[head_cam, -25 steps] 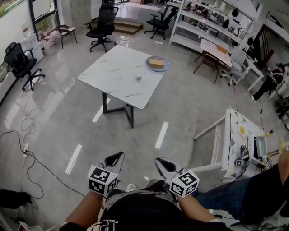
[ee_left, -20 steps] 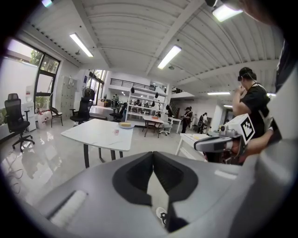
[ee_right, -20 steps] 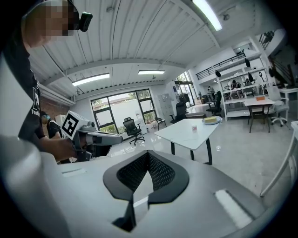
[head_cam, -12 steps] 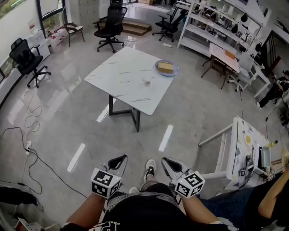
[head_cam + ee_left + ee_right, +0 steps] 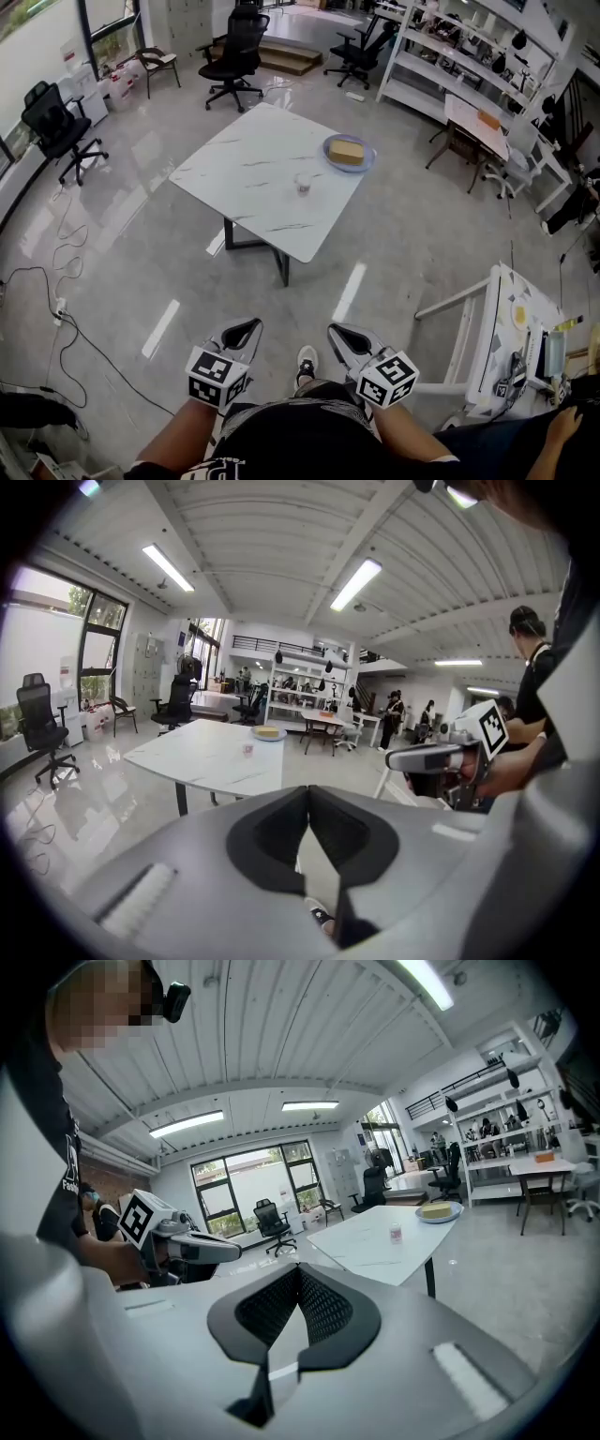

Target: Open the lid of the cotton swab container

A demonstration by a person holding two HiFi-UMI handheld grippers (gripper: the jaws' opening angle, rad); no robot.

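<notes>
A small clear cotton swab container [image 5: 303,185] with a pale lid stands near the middle of a white marble-look table [image 5: 244,178], several steps ahead of me. It shows small in the left gripper view as the container [image 5: 247,750] and in the right gripper view as the container [image 5: 395,1233]. My left gripper [image 5: 247,327] and right gripper [image 5: 337,333] are held low in front of my body, side by side, both shut and empty, far from the table.
A blue plate [image 5: 332,157] with a yellow block [image 5: 346,151] sits at the table's far right corner. Office chairs [image 5: 233,53] stand beyond and at left. Shelving [image 5: 469,66] lines the back right. A white rack [image 5: 502,328] is at my right. Cables [image 5: 56,309] lie on the floor at left.
The table has come nearer in the head view and sits lower in the picture; both grippers keep their place before my body as I walk forward. A shoe now shows between them.
</notes>
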